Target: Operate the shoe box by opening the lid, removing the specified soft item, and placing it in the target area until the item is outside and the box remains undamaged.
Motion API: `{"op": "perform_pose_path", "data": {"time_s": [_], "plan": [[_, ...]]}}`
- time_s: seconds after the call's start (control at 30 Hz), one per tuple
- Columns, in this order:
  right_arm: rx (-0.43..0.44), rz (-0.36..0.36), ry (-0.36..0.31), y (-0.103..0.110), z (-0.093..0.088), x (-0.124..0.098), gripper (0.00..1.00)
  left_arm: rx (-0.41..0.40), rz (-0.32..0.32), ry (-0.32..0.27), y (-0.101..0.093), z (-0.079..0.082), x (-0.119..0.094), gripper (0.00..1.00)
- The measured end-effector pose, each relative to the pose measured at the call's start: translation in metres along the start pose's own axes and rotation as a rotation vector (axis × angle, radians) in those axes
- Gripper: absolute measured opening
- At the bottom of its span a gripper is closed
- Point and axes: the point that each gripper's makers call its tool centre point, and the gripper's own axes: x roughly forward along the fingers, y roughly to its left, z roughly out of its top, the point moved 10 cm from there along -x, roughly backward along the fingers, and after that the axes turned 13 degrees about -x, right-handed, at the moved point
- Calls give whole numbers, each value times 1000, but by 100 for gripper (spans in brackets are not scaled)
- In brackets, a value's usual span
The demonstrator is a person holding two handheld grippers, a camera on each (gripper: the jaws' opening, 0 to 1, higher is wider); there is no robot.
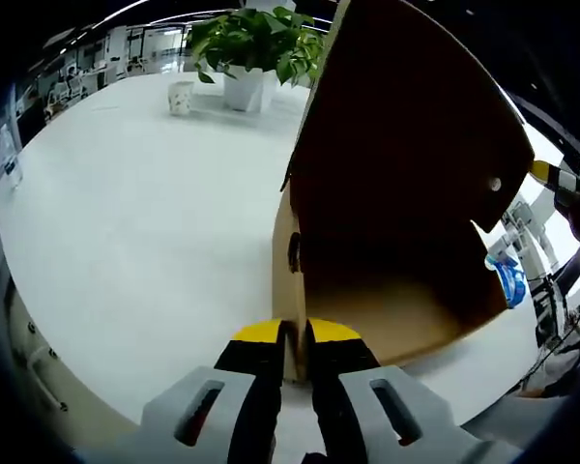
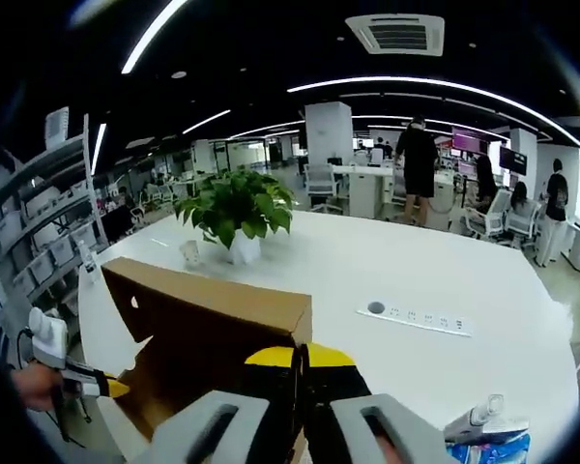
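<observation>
While the long white table (image 1: pixel 126 222) takes up most of the left gripper view, the brown cardboard shoe box (image 1: pixel 396 213) stands on it close to the camera, its lid (image 1: pixel 406 106) swung up and the dark inside open to view (nothing inside can be made out). The left gripper (image 1: pixel 297 338) has its yellow-tipped jaws pressed together on the box's near wall edge, pinching the cardboard between them. In the right gripper view the same box (image 2: pixel 203 329) sits at the table's near end, and the right gripper (image 2: pixel 300 360) clamps its jaws on the upper cardboard edge, with almost no gap left between the yellow tips. Behind the box a leafy potted plant (image 2: pixel 234 208) stands in a white pot, with a small paper cup (image 2: pixel 189 253) just beside it. A strip of sockets (image 2: pixel 416 319) lies flat in the tabletop, well apart from the box. A blue-and-white packet (image 2: pixel 483 440) lies near the table's edge at the lower right. People stand among desks in the office background.
</observation>
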Motion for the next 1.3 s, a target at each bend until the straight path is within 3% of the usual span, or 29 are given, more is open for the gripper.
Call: {"op": "perform_pose_path", "data": {"time_s": [1.3], "plan": [[-16, -11, -38, 23, -38, -26, 0, -50, -48, 4, 3, 8, 8, 8]]}}
